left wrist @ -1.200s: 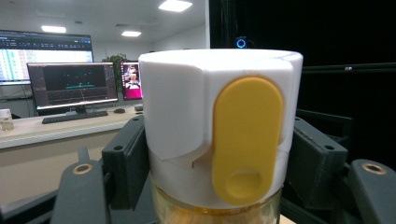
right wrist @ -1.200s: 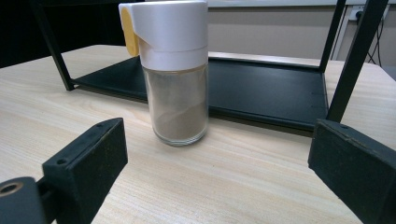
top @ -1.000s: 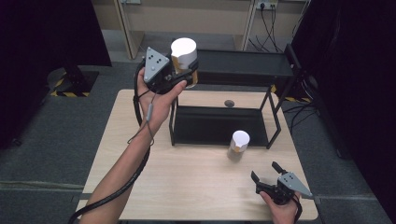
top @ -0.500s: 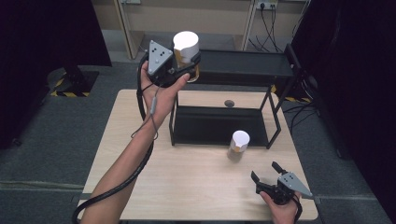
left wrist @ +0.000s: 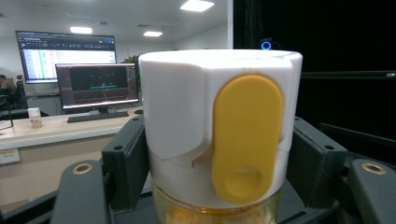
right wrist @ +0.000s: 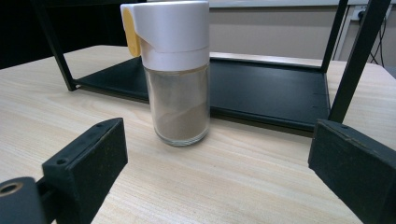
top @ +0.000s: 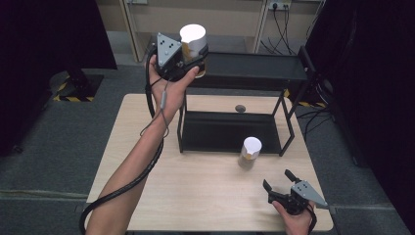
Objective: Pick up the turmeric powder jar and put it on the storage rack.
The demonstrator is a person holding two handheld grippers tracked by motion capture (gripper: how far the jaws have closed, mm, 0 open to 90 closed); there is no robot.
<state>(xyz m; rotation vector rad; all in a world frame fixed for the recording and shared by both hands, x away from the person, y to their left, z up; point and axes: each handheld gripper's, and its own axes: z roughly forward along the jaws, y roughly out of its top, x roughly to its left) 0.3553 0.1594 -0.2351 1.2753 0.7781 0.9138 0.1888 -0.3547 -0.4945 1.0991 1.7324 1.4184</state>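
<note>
A glass spice jar [top: 194, 43] [left wrist: 219, 135] with a white cap and a yellow tab is held high by my left gripper [top: 195, 55], level with the left end of the black rack's top shelf [top: 254, 66]. Both pads press on the cap's sides, so the left gripper [left wrist: 215, 172] is shut on it. A second spice jar [top: 251, 152] [right wrist: 175, 70] with brown powder stands upright on the table, in front of the rack's lower shelf [top: 230, 131] [right wrist: 266, 91]. Near the table's front right corner my right gripper [top: 278, 182] [right wrist: 219, 177] stands open, apart from that jar and pointing at it.
The two-level black rack stands at the back middle of the wooden table [top: 195, 186]. A small dark round object [top: 240, 108] lies on the table behind the lower shelf. Dark curtains [top: 44, 39] hang on both sides. Monitors [left wrist: 98, 86] stand on a far desk.
My left hand has carried the held jar up and to the right, closer to the rack's top shelf. The right gripper and the standing jar have stayed still.
</note>
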